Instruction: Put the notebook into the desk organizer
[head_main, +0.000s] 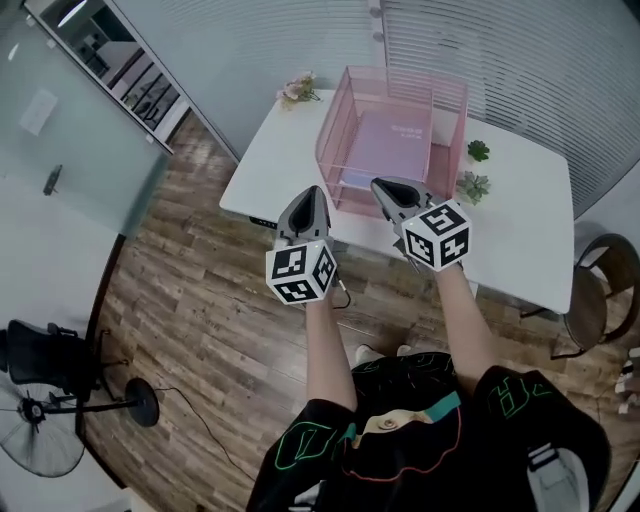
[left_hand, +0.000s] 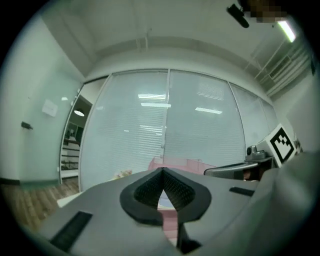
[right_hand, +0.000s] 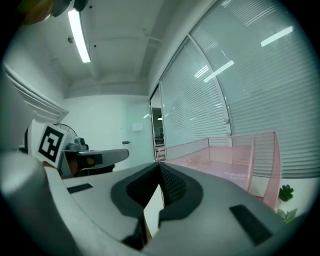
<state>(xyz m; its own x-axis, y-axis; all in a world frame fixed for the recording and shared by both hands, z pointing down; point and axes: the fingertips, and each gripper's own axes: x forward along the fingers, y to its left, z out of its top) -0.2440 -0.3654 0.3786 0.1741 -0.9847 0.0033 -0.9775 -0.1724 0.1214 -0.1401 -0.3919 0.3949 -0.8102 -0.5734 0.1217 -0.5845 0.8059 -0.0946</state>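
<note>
notebook (head_main: 392, 150) flat in desk organizer (head_main: 338, 112), long axis seemingly toward blinds (head_main: 520, 60) | left tool (left_hand: 162, 171), right tool (right_hand: 159, 166) pressed together

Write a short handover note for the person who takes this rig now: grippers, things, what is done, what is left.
Left gripper: shut, empty, raised at the near table edge.
Right gripper: shut, empty, beside it.
Things: the flat lilac notebook lies inside the pink see-through desk organizer on the white table.
Done: the notebook appears to be in place.
Left: probably nothing; only check that it lies flat.
</note>
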